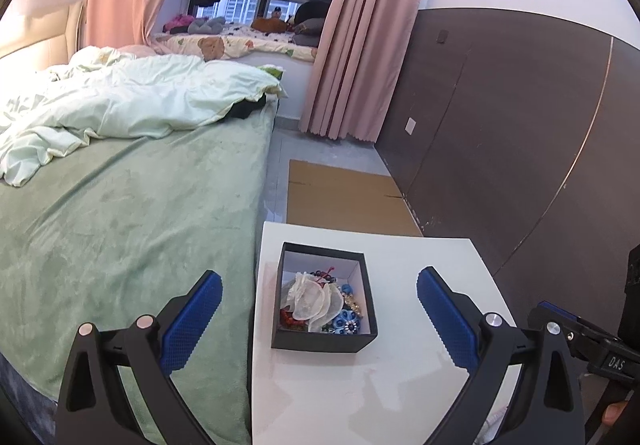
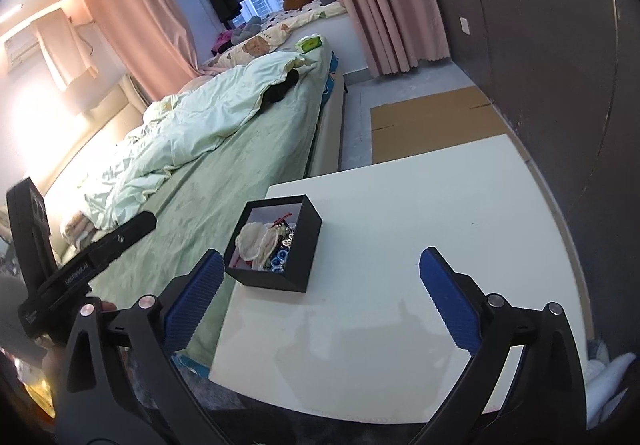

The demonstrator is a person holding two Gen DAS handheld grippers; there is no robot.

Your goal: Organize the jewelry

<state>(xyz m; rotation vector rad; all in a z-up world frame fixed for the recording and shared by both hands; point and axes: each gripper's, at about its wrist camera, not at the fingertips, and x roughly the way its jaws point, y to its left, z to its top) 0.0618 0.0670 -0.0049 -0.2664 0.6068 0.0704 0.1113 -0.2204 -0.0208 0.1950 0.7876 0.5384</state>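
beside the white table [image 1: 400,385] we saw the bed [image 1: 140,205] on the left, its pale quilt [image 1: 120,101] rumpled. we held the left gripper [image 1: 319,315] wide, nothing between its blue pads [image 1: 192,325], above the table's near edge. the black box [image 1: 324,301] sat on the table near the bed side, with jewelry [image 1: 320,305] heaped inside. further right we held the right gripper [image 2: 320,297] wide too, holding nothing, the box [image 2: 276,245] just past its left pad [image 2: 196,301].
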